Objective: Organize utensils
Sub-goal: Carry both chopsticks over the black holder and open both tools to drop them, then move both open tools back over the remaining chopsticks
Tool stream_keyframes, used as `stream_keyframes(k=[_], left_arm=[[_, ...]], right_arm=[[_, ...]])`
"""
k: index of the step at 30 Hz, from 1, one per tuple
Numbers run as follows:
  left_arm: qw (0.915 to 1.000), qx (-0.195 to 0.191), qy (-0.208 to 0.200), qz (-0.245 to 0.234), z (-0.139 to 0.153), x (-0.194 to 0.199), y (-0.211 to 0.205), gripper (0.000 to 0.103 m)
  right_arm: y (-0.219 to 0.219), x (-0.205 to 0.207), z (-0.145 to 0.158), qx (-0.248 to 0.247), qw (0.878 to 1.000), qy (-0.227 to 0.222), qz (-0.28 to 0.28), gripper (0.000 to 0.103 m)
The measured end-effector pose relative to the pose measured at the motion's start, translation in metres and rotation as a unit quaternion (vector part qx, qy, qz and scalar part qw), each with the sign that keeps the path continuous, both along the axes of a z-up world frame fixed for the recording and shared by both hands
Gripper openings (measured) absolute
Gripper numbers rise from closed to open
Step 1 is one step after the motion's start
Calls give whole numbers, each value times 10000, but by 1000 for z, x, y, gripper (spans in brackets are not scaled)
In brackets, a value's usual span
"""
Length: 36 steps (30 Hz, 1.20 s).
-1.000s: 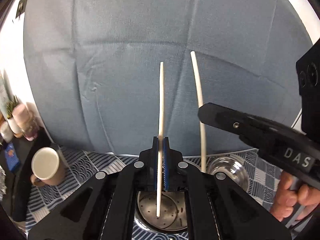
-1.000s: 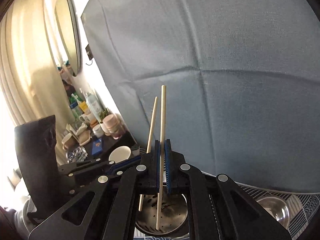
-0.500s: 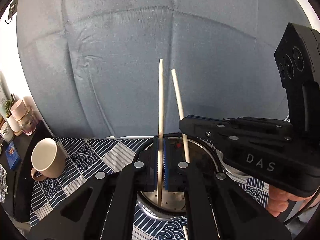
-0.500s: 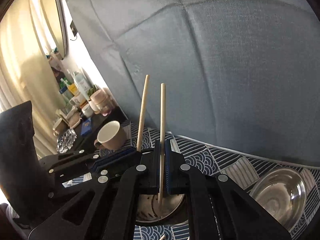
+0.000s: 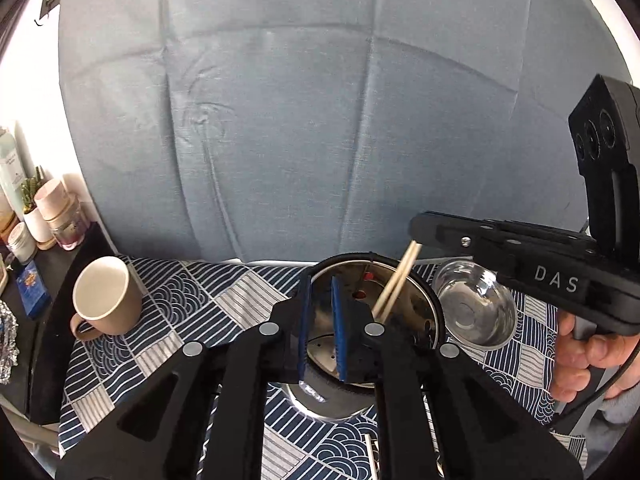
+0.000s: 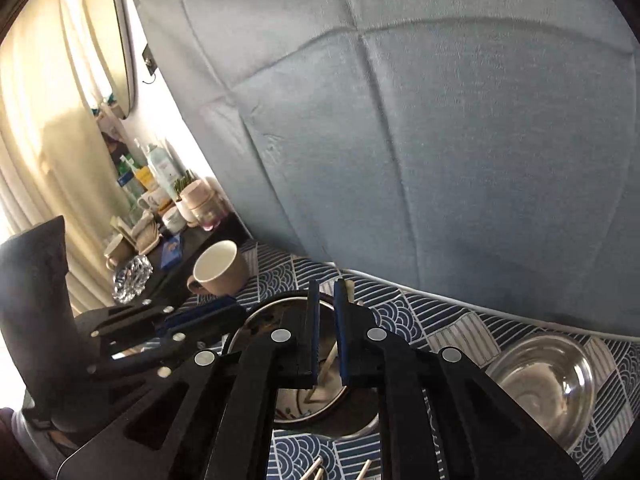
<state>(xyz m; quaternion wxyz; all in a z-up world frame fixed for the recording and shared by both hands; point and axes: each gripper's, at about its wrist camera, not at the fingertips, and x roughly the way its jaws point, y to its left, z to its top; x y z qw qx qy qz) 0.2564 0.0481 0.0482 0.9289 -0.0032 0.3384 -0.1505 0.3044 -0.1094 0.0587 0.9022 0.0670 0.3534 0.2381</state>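
A round steel utensil holder with a black rim stands on the patterned cloth, right under both grippers; it also shows in the right wrist view. Two pale wooden chopsticks lean inside it against its right rim; one chopstick shows between the right fingers. My left gripper is open and empty above the holder. My right gripper is open and empty above it too, and shows from the side in the left wrist view.
A beige mug stands left on the blue patterned cloth. A steel bowl sits right of the holder. More chopsticks lie near the front edge. A blue padded backrest rises behind. A cluttered side table is at left.
Both grippers lowered over the holder and opened. Each let go of its chopstick, and both chopsticks now lean inside the holder.
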Motion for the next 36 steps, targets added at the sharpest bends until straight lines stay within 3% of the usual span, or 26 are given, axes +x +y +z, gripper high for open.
stream_keyframes(k=[5,8,17,26,29,36], left_arm=[[9999,52,-6,155,11,-11,12,17],[9997,27,44,253,12,-16,21,21],[9987,62,352,350,-5,-42,35,35],[9941,525,948,47,-49,-67,23,50],[9908,655,1185,-25,-66,-73,18,61],[9806,933,1705,-256,-104,-88,7,72]], right_arm=[[-7,-10,12,-11,10000,-47,-18,10],[-11,-18,18,-48,9999,-93,-40,24],[-22,-47,23,-492,9988,-38,-57,31],[-42,-73,-14,-834,9956,404,-129,50],[-50,-81,-31,-902,9940,593,-178,56],[-66,-99,-75,-1230,9856,1143,-208,66]])
